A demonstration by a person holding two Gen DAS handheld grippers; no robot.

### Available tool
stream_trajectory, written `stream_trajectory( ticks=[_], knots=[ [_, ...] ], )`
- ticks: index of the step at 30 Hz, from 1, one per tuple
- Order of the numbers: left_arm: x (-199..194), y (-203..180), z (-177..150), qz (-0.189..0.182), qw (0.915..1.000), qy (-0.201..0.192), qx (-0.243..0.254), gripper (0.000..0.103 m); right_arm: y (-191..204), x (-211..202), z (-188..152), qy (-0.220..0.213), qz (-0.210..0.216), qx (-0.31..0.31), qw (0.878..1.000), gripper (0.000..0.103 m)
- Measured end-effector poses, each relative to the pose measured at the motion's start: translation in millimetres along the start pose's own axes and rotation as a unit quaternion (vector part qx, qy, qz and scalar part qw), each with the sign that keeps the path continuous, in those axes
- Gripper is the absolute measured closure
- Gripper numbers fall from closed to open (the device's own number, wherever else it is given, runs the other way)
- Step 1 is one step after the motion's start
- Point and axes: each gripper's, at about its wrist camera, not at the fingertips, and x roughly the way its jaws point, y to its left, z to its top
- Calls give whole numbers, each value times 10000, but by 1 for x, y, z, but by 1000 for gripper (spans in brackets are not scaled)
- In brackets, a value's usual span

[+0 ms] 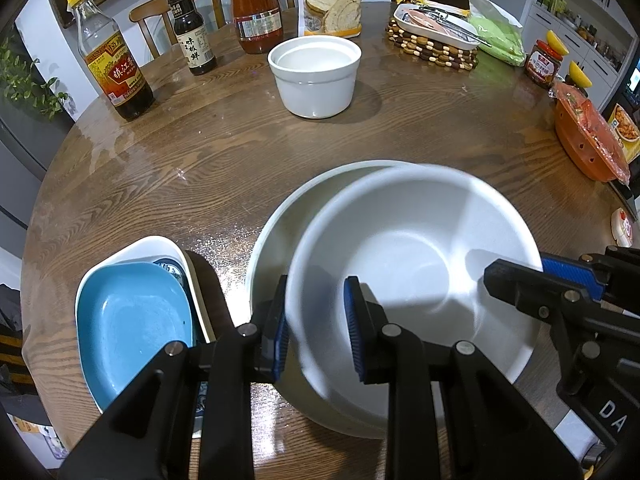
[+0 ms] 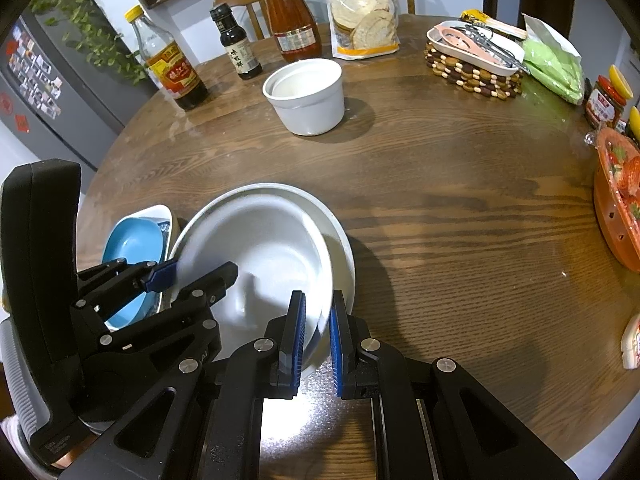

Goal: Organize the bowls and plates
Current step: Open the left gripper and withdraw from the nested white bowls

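At the near left edge of the round wooden table a blue dish is seen lying inside a white dish, and a patterned piece is partly hidden between them. Just to their right a wide white bowl rests on the table, with a second white bowl nested in it — this upper bowl sits tilted and is shifted toward the right.

The upper bowl is gripped from both sides. The left gripper is clamped on its near left rim, one blue pad outside the wall and one inside. The right gripper is closed tight on the near right rim, the thin wall being pinched between its pads; whether the lower bowl's rim is caught as well cannot be told.

Farther back, from left to right, a vinegar bottle with a yellow cap, a small dark sauce bottle and a red sauce jar are lined along the far edge. A deep white pot stands apart in the middle of the far half, in front of a flour bag. To the right a beaded trivet carries a white tray of utensils, and an orange basket is placed at the far right edge.
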Motion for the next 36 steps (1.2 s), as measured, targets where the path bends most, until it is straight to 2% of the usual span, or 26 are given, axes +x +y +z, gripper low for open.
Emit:
stream_trajectory(
  ticks=[12, 16, 29, 30, 32, 33, 34, 36],
  knots=[
    [-4, 3, 1, -9, 10000, -54, -45, 78, -3, -6, 1, -63, -26, 62, 10000, 93],
    [-7, 4, 1, -37, 9999, -100, -94, 71, -3, -7, 1, -85, -42, 87, 9999, 92],
    [-20, 4, 2, -68, 9995, -251, -172, 60, -6, -20, 0, -294, -95, 240, 9992, 91],
    [-22, 4, 3, -67, 9995, -266, -173, 58, -6, -20, 0, -305, -97, 253, 9992, 89],
    [-24, 4, 3, -26, 9994, -299, -183, 51, -6, -22, -1, -324, -100, 272, 9991, 76],
    [-25, 5, 2, -7, 9993, -327, -201, 46, -7, -23, -1, -351, -99, 295, 9989, 65],
    [-26, 5, 2, 3, 9991, -352, -223, 44, -7, -24, -2, -378, -85, 317, 9987, 58],
    [-29, 7, 2, 21, 9990, -370, -251, 43, -8, -26, -2, -429, -28, 372, 9984, 56]
  ],
)
